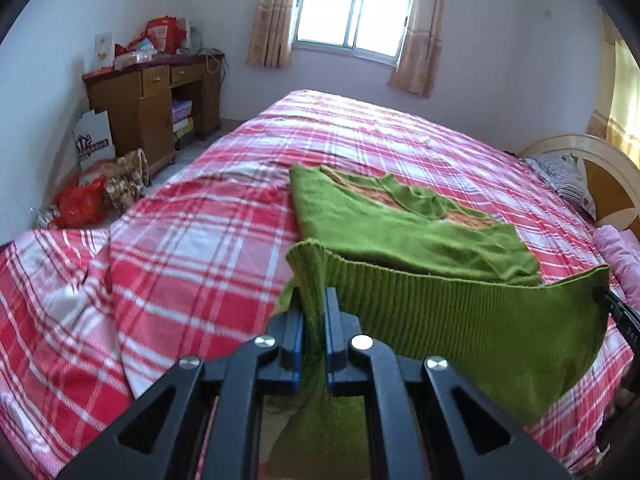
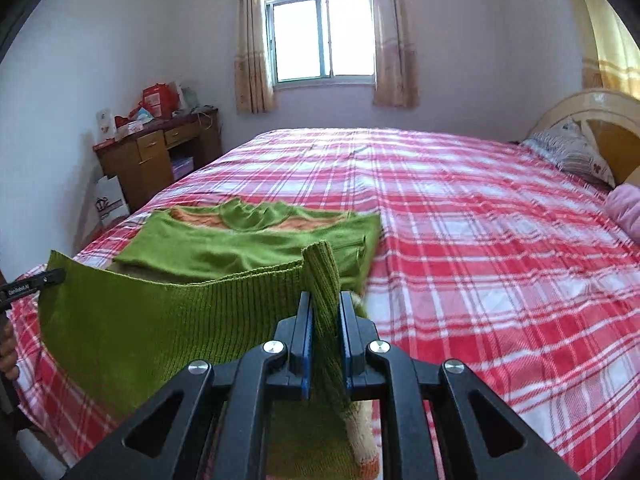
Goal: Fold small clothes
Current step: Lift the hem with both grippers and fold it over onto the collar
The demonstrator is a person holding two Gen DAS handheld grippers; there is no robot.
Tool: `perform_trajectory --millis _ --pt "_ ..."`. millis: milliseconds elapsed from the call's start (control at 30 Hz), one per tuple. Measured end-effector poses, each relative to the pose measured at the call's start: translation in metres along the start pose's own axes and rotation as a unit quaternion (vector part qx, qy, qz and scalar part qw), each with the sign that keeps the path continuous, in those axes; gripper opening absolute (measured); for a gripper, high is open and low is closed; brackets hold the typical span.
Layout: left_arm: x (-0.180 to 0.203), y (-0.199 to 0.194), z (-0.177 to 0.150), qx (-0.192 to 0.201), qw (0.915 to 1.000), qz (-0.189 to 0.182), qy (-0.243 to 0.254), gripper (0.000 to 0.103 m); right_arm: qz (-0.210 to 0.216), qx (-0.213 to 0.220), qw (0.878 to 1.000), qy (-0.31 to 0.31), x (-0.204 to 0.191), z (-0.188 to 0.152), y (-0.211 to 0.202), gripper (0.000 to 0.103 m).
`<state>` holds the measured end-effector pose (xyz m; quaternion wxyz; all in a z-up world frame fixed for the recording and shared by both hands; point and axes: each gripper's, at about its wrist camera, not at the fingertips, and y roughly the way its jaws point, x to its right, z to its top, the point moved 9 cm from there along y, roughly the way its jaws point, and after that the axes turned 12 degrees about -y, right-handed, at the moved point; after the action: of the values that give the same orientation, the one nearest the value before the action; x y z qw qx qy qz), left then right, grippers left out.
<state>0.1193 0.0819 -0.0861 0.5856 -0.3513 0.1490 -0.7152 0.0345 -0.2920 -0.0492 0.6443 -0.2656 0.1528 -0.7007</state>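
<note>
left gripper; right gripper | jaws pinch ribbed green knit sweater hem | plaid bedspread

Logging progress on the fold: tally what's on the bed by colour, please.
Green: 1, the green sweater, its ribbed hem lifted
Pink: 1, a pink bundle by the headboard
Grey patterned: 1, a pillow
Total: 3

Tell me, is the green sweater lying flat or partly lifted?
Partly lifted. Its upper part lies on the bed, but the ribbed hem of the green sweater hangs stretched between the left gripper and right gripper.
</note>
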Motion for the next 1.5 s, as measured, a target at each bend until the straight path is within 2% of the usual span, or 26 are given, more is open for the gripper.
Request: perform_trajectory --millis 200,533,1067,1333,1433,1500 --pt "0.005 0.013 0.019 0.006 0.9999 0.000 -0.016 0.008 -0.014 0.001 1.000 0.000 0.006 0.016 0.014 0.011" --pt "0.004 0.043 0.029 -0.005 0.9992 0.005 -0.040 0.008 -0.016 -0.012 1.000 -0.001 0.010 0.021 0.049 0.011" --pt "0.027 0.097 0.094 0.011 0.9991 0.008 -0.040 0.008 -0.019 -0.011 1.000 0.012 0.034 0.073 0.118 0.011" --pt "0.042 0.148 0.137 0.018 0.9986 0.017 -0.047 0.008 -0.041 -0.013 0.999 0.011 0.051 0.109 0.176 0.011" --pt "0.040 0.172 0.142 0.019 0.9979 0.044 -0.044 0.006 -0.051 -0.029 0.998 0.005 0.054 0.112 0.209 0.011" --pt "0.038 0.194 0.136 0.006 0.9973 0.059 -0.042 0.005 -0.056 -0.046 0.997 0.005 0.055 0.105 0.232 0.011"
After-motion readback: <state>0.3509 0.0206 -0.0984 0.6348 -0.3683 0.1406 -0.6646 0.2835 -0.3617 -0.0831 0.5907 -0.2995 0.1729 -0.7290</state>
